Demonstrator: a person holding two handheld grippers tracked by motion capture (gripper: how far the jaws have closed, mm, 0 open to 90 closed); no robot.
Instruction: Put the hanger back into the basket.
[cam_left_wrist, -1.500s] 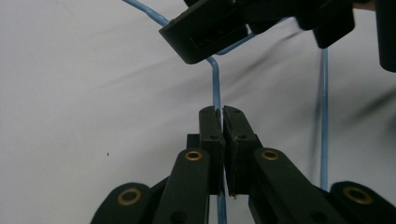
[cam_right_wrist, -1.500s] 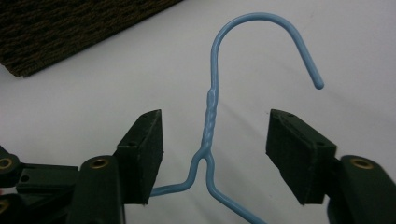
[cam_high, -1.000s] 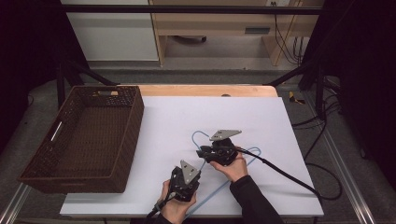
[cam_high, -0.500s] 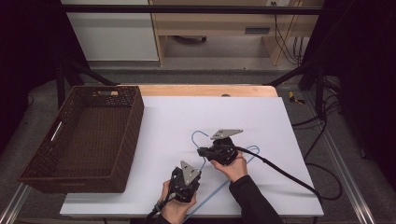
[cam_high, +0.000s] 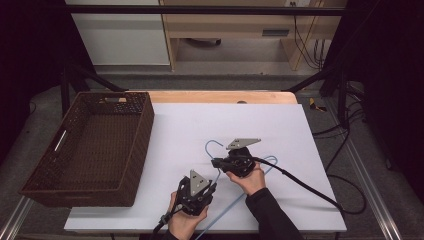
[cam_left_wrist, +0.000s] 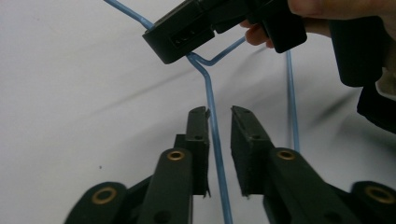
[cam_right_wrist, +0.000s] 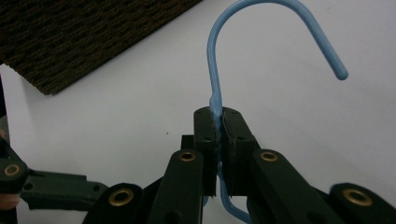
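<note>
left gripper (cam_left_wrist: 219, 122): closest to us, and this is where the change is. Its jaws have just been opening, and in the left gripper view they now stand a little apart with the blue wire running up between them. The wire sits against one pad and shows a gap to the other, so we'd call that let go, not gripped.

what that means: we reckon the left hand is handing over or re-gripping, so for now the hanger hangs on the other hand alone.

hanger (cam_high: 216, 148): thin blue wire one, low over the white table (cam_high: 280, 125) near our edge, hook pointing away from us and a bit towards the basket. We can't tell whether the lower part rests on the table.

right gripper (cam_right_wrist: 218, 122): a bit further out, jaws squeezed together on the hanger's neck just under the hook. The right gripper view shows the wire pinched between the pads, so the grip looks solid.

basket (cam_high: 90, 150): dark woven one, off to the left on the table, well apart from both grippers, nothing in it that we can see.

far end: wooden furniture and cables beyond the table.

writing: no brand, label or text we can read anywhere, not on the hanger or the basket.
</note>
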